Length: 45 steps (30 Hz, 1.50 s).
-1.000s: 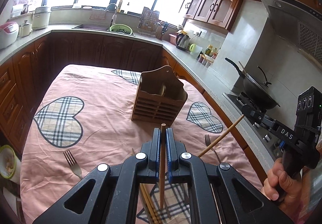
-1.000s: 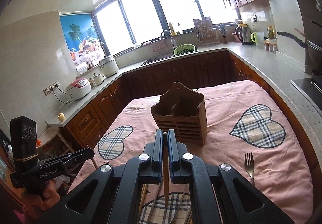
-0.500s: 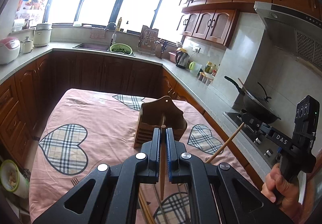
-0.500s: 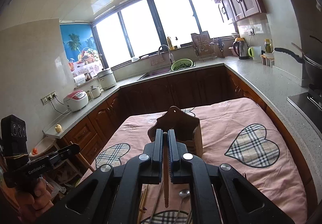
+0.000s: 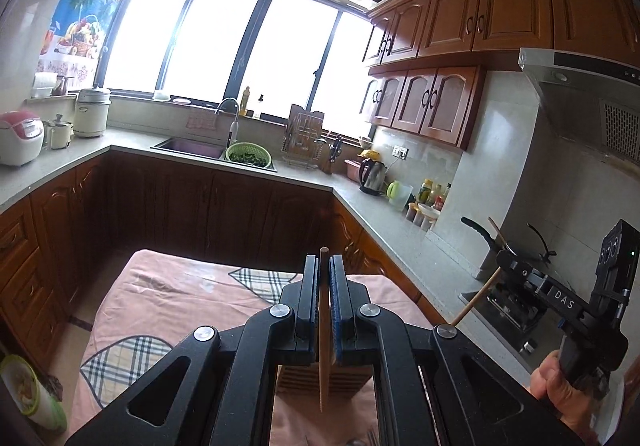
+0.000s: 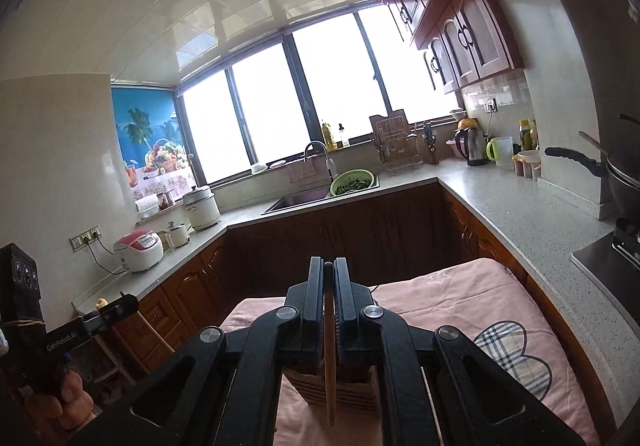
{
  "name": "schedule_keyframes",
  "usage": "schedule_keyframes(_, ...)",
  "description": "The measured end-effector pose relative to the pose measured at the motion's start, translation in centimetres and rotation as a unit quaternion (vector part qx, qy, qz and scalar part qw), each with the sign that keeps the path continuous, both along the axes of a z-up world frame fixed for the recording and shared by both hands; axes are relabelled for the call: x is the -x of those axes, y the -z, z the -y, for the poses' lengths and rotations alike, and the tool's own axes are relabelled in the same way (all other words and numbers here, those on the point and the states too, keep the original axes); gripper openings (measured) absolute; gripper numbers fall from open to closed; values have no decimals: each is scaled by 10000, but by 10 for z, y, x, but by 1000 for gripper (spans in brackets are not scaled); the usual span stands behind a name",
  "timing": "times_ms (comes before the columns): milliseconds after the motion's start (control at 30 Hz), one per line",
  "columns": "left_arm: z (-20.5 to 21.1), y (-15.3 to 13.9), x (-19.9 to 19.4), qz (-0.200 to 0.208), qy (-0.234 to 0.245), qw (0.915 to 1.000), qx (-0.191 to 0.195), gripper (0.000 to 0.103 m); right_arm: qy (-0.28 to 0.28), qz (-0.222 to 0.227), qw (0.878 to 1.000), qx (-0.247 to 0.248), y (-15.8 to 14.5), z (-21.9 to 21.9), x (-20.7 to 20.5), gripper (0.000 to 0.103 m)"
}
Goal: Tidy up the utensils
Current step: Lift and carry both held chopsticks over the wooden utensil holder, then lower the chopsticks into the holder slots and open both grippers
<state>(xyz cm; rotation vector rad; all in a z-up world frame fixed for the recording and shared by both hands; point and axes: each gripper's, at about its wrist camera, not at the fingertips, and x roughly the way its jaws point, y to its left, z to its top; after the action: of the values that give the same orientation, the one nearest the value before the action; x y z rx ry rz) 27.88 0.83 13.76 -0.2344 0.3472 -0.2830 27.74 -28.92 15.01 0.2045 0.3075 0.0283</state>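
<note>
Just below and ahead of both claws sits the wooden utensil holder (image 5: 324, 380), on the pink tablecloth (image 5: 176, 298) with its plaid hearts; each claw's own black body covers most of it, so only a slatted front panel shows through the frame. The left gripper (image 5: 324, 266) is clamped tight on a brown chopstick (image 5: 323, 330), which runs upright between the pads, its top just clearing the fingertips and its lower tip hanging in front of the holder. The right gripper (image 6: 329, 270) is likewise closed hard on a paler chopstick (image 6: 329, 358), held the same way above the holder's slats.

Off to the left claw's right, the other gripper and the hand (image 5: 560, 382) around its handle appear, its chopstick slanting down toward the counter edge (the far end is cut off by the claw's arm). Farther right stand a wok (image 5: 516, 246) on the stove and a kettle (image 5: 372, 177) on the counter; straight ahead, well beyond the table, a green colander (image 5: 249, 154) rests by the sink. The holder's compartments cannot be made out.
</note>
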Motion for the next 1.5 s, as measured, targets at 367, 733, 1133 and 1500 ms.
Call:
schedule_keyframes(367,26,55,-109,-215,-305,9988,319,4,296,-44,9994,-179,24,21,-65,4)
schedule_keyframes(733,54,130,-202,-811,-318,9945,580,4,489,-577,9941,-780,108,46,-98,5)
schedule_keyframes(1133,48,134,-221,-894,-383,9937,558,4,569,-728,9918,-879,118,59,-102,6)
schedule_keyframes(1500,33,133,-216,-1138,-297,9916,541,22,465,-891,9908,-906,116,55,-100,47)
